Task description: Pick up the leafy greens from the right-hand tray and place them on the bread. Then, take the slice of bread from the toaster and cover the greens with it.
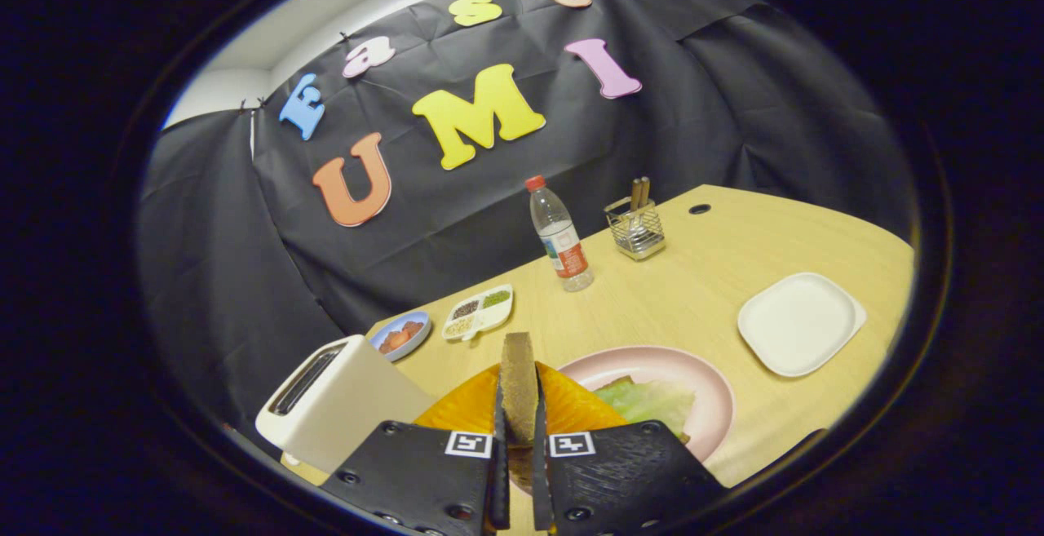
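Bread slice (517, 385) stands edge-on, pinched in your gripper (519, 438) at lower centre, toaster (338, 401) to its left. Greens (648, 397) lie on the pink plate (718, 405), lower right. Bread looks light, crumbly: keep holding the edge gently.

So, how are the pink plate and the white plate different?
The pink plate is round; the white plate is square with rounded corners. The pink plate holds leafy greens; the white plate is bare. The pink plate lies just beyond the tongs, shut on a bread slice; the white plate lies farther. Both rest on the table.
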Tool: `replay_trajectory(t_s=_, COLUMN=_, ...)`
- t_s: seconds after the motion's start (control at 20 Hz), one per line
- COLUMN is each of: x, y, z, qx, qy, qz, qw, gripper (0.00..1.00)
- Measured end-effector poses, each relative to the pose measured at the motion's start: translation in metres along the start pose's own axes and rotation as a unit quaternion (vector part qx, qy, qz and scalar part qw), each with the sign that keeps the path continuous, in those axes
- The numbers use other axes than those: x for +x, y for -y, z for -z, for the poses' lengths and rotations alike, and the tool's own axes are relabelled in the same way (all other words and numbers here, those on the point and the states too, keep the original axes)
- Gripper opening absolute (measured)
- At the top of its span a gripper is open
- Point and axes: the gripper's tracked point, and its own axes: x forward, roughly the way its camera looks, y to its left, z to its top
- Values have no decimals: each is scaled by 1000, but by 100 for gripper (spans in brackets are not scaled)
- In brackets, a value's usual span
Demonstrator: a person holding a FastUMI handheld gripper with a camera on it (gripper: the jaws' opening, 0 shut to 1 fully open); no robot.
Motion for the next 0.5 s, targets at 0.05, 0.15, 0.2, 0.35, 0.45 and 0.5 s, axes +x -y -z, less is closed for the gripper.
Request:
replay_trajectory(t_s=0.05, x=2, y=4, z=2, qx=1, qy=0, qz=2, qw=1000, gripper=11)
replay_trajectory(t_s=0.15, x=7, y=12, z=11, qx=5, qy=-10, qz=4, qw=1000, gripper=11)
replay_trajectory(t_s=0.2, x=8, y=20, z=15, qx=5, qy=-18, qz=12, qw=1000, gripper=15)
replay_trajectory(t_s=0.35, x=11, y=37, z=20, qx=7, qy=-29, qz=28, qw=999, gripper=27)
replay_trajectory(t_s=0.45, x=12, y=48, z=19, qx=7, qy=-31, qz=38, qw=999, gripper=35)
replay_trajectory(t_s=0.5, x=13, y=54, z=18, qx=4, qy=-32, qz=45, qw=998, gripper=39)
